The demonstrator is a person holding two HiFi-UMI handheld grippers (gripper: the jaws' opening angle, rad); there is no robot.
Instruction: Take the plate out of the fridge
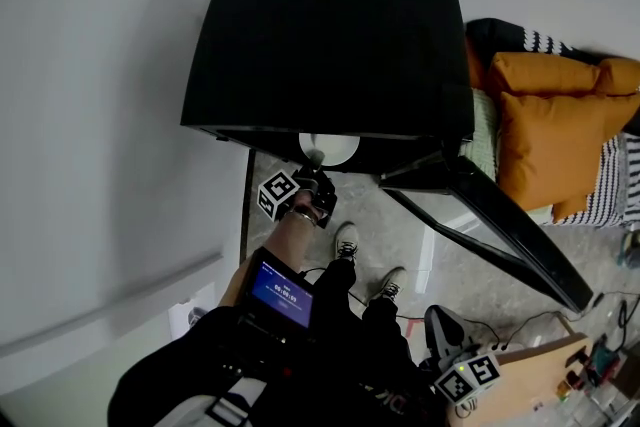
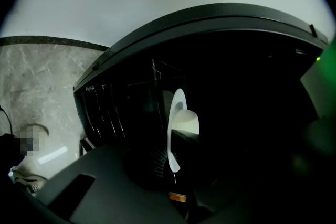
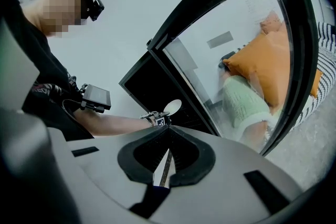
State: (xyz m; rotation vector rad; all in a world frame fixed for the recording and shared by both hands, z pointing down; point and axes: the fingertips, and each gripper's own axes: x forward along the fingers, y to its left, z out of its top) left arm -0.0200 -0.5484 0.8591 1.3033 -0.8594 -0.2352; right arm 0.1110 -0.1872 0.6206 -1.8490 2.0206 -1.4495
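Observation:
A black mini fridge (image 1: pixel 330 35) stands against the wall with its glass door (image 1: pixel 500 225) swung open to the right. At the fridge's front opening my left gripper (image 1: pixel 318 177) is shut on the rim of a white plate (image 1: pixel 330 148). In the left gripper view the plate (image 2: pixel 177 128) stands edge-on between the jaws of the left gripper (image 2: pixel 175 165), with the dark wire shelves (image 2: pixel 105 107) behind it. My right gripper (image 1: pixel 448 340) hangs low at the right, away from the fridge. Its jaws (image 3: pixel 167 131) are shut with nothing between them, and its view shows the plate (image 3: pixel 173 106) from afar.
Orange cushions (image 1: pixel 550 125) and a pale green one (image 3: pixel 244 105) lie on striped bedding right of the fridge. A wooden box (image 1: pixel 545 380) and cables lie on the floor at the lower right. A white wall (image 1: pixel 90 115) closes the left side. The person's shoes (image 1: pixel 347 240) stand before the fridge.

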